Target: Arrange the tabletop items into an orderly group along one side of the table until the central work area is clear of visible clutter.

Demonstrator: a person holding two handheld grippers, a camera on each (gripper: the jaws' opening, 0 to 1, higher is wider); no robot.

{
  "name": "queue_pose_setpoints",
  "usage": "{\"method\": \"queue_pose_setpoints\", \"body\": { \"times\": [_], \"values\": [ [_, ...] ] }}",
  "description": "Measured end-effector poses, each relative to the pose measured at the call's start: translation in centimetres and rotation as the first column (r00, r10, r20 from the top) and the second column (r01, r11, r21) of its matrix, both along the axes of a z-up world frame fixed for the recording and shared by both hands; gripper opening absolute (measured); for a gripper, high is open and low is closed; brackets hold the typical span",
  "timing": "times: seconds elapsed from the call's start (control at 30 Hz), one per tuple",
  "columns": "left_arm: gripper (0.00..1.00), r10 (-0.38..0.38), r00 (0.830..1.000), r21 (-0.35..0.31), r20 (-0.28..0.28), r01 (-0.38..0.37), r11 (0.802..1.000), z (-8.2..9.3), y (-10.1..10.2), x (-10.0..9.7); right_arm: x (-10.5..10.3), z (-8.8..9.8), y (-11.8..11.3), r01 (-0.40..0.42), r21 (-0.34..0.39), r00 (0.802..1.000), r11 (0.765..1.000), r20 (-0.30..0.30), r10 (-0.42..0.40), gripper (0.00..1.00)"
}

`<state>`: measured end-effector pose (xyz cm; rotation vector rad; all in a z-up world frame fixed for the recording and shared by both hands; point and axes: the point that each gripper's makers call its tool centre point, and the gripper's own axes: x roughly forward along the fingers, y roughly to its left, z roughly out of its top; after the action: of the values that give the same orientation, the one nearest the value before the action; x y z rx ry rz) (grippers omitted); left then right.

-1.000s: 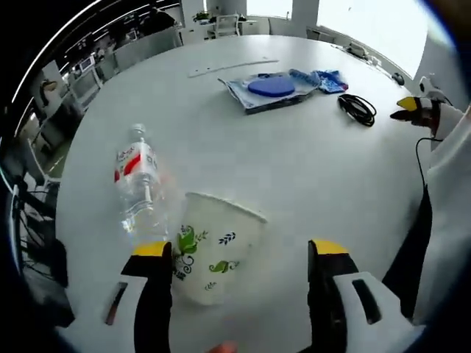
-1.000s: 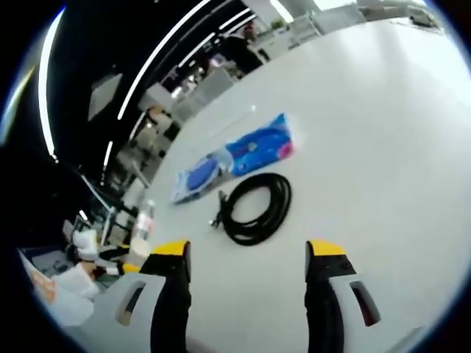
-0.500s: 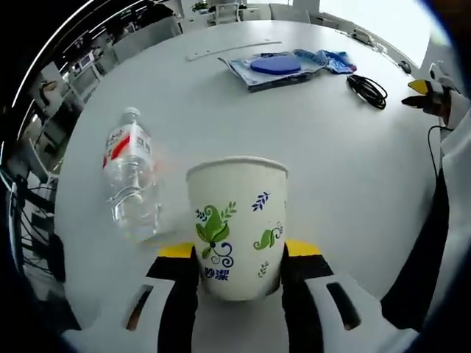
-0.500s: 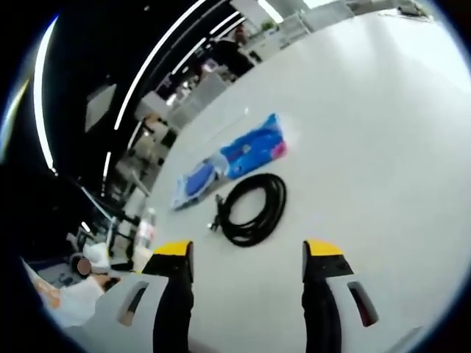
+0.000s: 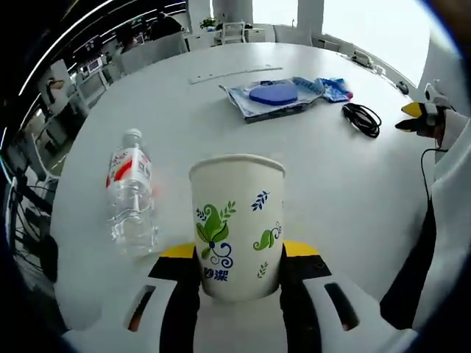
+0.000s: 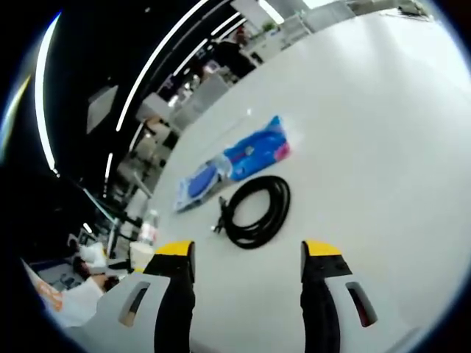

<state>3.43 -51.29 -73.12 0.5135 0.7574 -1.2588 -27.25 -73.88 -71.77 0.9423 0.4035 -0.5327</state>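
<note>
The white table runs past the edge of both views, so its full outline cannot be made out. In the left gripper view, a white sleeve at the right edge covers part of the tabletop, and the right gripper shows there only as a yellow tip, partly cut off. The clear bag near the far side holds a blue disc and blue packets; their contents are too small to identify. The left gripper is clamped on the paper cup, which stands upright between the jaws and hides their inner faces; one second ago the jaws stood wide apart with the cup tilted between them, and half a second ago they had already closed on it. The water bottle lies on its side just left of the cup, apart from it. The coiled black cable lies beside the bag, ahead of the right gripper, whose jaws are wide apart with nothing between them, as they were one second ago.
</note>
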Motion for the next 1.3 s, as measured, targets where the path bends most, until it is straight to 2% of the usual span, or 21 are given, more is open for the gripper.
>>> {"method": "queue_pose_setpoints", "body": {
  "times": [0.1, 0.13, 0.2, 0.3, 0.4, 0.47, 0.53, 0.6, 0.7, 0.77, 0.83, 0.9, 0.97, 1.03, 1.07, 1.1, 1.13, 1.17, 1.2, 1.23, 1.3],
  "values": [
    [0.41, 0.055, 0.998, -0.164, -0.04, -0.061, 0.985, 3.3, -2.2, 0.4, 0.1, 0.2, 0.0, 0.002, -0.001, 1.0, 1.0, 0.007, -0.002, 0.56],
    [0.41, 0.068, 0.996, -0.221, -0.055, -0.078, 0.972, 4.5, -2.9, 0.6, 0.1, 0.3, 0.0, 0.002, -0.003, 1.0, 1.0, 0.009, -0.002, 0.56],
    [0.41, 0.089, 0.991, -0.342, -0.099, -0.118, 0.932, 7.5, -4.5, 0.7, 0.4, 0.4, -0.1, 0.0, -0.007, 1.0, 1.0, 0.017, 0.001, 0.56],
    [0.41, 0.051, 0.998, -0.447, -0.037, -0.062, 0.892, 11.3, -6.3, 0.6, 0.7, 0.9, 0.0, -0.008, -0.013, 1.0, 1.0, 0.028, 0.009, 0.56],
    [0.41, 0.017, 0.999, -0.544, -0.042, -0.037, 0.838, 14.9, -8.2, -0.7, 1.0, 1.1, 0.2, -0.02, -0.02, 0.999, 1.0, 0.035, 0.021, 0.56],
    [0.41, -0.01, 0.999, -0.584, -0.034, -0.012, 0.812, 16.4, -9.1, -1.4, 1.1, 1.3, 0.3, -0.023, -0.02, 0.999, 1.0, 0.042, 0.024, 0.56],
    [0.41, -0.035, 0.999, -0.627, -0.037, 0.004, 0.779, 17.7, -9.9, -2.3, 1.2, 1.7, 0.3, -0.022, -0.023, 0.998, 1.0, 0.056, 0.023, 0.56],
    [0.41, -0.055, 0.998, -0.651, -0.039, 0.016, 0.759, 18.4, -10.4, -3.2, 1.4, 2.4, 0.2, -0.017, -0.027, 0.997, 0.999, 0.077, 0.019, 0.56],
    [0.41, -0.109, 0.99, -0.674, -0.088, 0.021, 0.739, 18.4, -11.1, -4.9, 1.8, 3.4, 0.0, -0.013, -0.038, 0.994, 0.999, 0.104, 0.017, 0.56],
    [0.41, -0.125, 0.988, -0.684, -0.094, 0.027, 0.729, 18.3, -11.4, -6.0, 2.3, 4.3, -0.1, -0.01, -0.042, 0.991, 0.999, 0.131, 0.015, 0.56],
    [0.41, -0.18, 0.974, -0.708, -0.137, 0.031, 0.706, 18.7, -11.9, -7.9, 2.9, 5.6, -0.2, -0.004, -0.039, 0.984, 0.999, 0.175, 0.011, 0.56],
    [0.41, -0.221, 0.965, -0.713, -0.139, 0.057, 0.698, 18.7, -12.2, -9.5, 3.7, 7.2, -0.1, -0.011, -0.049, 0.973, 0.999, 0.229, 0.022, 0.56],
    [0.41, -0.286, 0.946, -0.698, -0.15, 0.104, 0.708, 18.2, -12.5, -11.6, 4.8, 9.3, 0.2, -0.025, -0.051, 0.953, 0.998, 0.299, 0.039, 0.58],
    [0.41, -0.345, 0.927, -0.681, -0.149, 0.156, 0.715, 17.6, -12.7, -13.2, 6.2, 12.1, 1.0, -0.063, -0.054, 0.914, 0.997, 0.397, 0.079, 0.6],
    [0.41, -0.363, 0.919, -0.684, -0.151, 0.168, 0.71, 17.6, -12.8, -13.8, 6.9, 13.4, 1.6, -0.09, -0.061, 0.89, 0.994, 0.443, 0.107, 0.62],
    [0.41, -0.384, 0.909, -0.692, -0.16, 0.174, 0.701, 17.8, -12.9, -14.5, 7.9, 15.7, 2.6, -0.138, -0.082, 0.846, 0.987, 0.508, 0.16, 0.63],
    [0.41, -0.413, 0.894, -0.701, -0.172, 0.183, 0.689, 18.0, -13.1, -15.4, 8.1, 16.3, 3.0, -0.154, -0.09, 0.834, 0.984, 0.522, 0.178, 0.64],
    [0.41, -0.438, 0.884, -0.707, -0.166, 0.203, 0.677, 18.3, -13.2, -16.1, 9.0, 17.9, 4.3, -0.222, -0.131, 0.796, 0.966, 0.549, 0.257, 0.65],
    [0.41, -0.453, 0.877, -0.711, -0.16, 0.216, 0.669, 18.4, -13.3, -16.6, 9.4, 18.8, 5.1, -0.257, -0.159, 0.775, 0.953, 0.555, 0.302, 0.65],
    [0.41, -0.459, 0.874, -0.713, -0.157, 0.221, 0.665, 18.5, -13.4, -16.8, 10.1, 19.7, 6.2, -0.307, -0.206, 0.753, 0.929, 0.544, 0.37, 0.65],
    [0.41, -0.52, 0.84, -0.719, -0.155, 0.265, 0.642, 18.9, -13.5, -18.4, 11.2, 20.7, 7.8, -0.368, -0.283, 0.724, 0.886, 0.51, 0.464, 0.64]
  ]
}}
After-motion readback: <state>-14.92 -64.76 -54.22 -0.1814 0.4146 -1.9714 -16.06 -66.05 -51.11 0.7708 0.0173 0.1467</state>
